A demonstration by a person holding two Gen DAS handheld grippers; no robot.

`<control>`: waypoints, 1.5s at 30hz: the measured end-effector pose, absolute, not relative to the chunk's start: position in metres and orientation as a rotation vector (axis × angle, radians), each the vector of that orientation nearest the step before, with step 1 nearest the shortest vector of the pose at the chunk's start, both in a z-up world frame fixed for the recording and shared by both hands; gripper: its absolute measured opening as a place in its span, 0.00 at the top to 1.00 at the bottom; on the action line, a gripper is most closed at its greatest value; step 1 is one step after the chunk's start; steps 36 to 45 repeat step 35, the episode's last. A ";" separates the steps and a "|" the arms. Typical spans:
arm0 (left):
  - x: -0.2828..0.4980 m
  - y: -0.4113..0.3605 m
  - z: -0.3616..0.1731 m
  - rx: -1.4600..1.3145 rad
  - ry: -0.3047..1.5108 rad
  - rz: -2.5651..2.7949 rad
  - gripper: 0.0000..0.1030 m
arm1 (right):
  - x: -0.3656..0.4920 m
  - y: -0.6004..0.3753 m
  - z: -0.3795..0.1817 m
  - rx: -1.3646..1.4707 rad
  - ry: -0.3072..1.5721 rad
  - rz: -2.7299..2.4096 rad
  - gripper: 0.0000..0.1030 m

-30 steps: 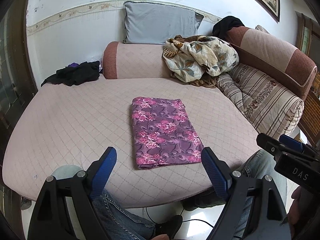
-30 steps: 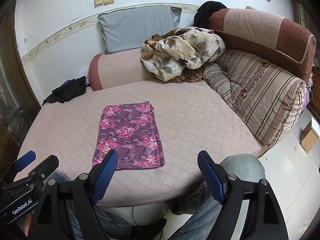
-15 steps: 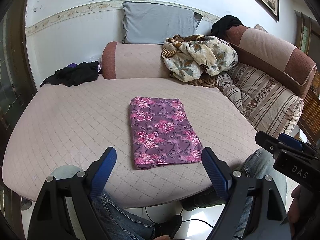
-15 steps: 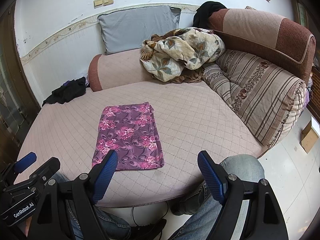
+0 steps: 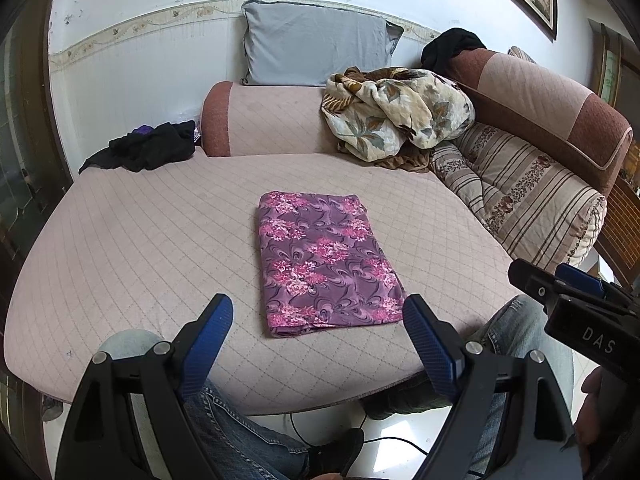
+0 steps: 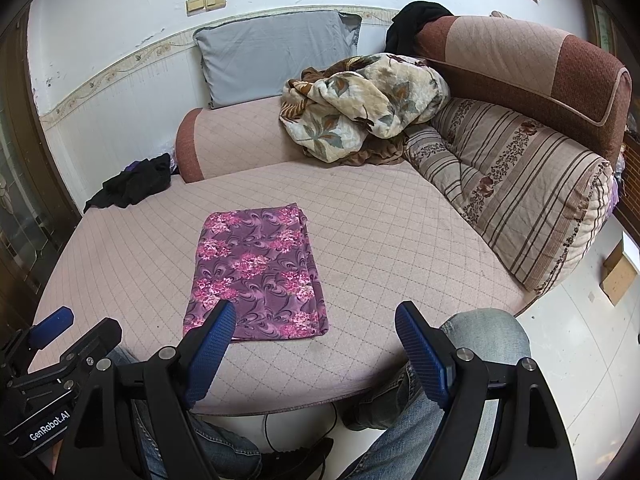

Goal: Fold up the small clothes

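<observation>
The purple floral cloth [image 5: 326, 262] lay folded flat in a rectangle near the middle of the pink quilted cushion [image 5: 132, 248]. The left gripper [image 5: 318, 326] and the right gripper [image 6: 310, 326] were both wide apart and held nothing, above the cushion's near edge. A black garment [image 5: 150, 152] lay at about 10 o'clock from the cloth, well apart

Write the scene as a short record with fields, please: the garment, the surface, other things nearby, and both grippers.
garment: purple floral cloth, folded into a flat rectangle
surface: pink quilted cushion, cloth lies near its middle
far left: black crumpled clothes
back: grey pillow against the wall
back right: beige leaf-print blanket, bunched up
left gripper: jaws wide apart, holding nothing
right gripper: jaws wide apart, holding nothing
</observation>
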State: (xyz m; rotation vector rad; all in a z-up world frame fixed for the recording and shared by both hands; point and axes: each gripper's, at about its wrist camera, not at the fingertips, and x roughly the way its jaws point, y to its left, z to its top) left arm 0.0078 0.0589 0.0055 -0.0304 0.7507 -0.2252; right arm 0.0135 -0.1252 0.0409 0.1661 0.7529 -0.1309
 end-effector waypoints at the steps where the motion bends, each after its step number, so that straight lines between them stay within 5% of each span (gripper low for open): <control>1: 0.008 0.059 0.005 -0.033 0.753 -0.229 0.16 | 0.014 -0.125 0.041 0.165 0.754 -0.130 0.17; 45: 0.012 0.053 -0.001 -0.021 0.747 -0.265 0.16 | 0.032 -0.128 0.031 0.176 0.784 -0.145 0.17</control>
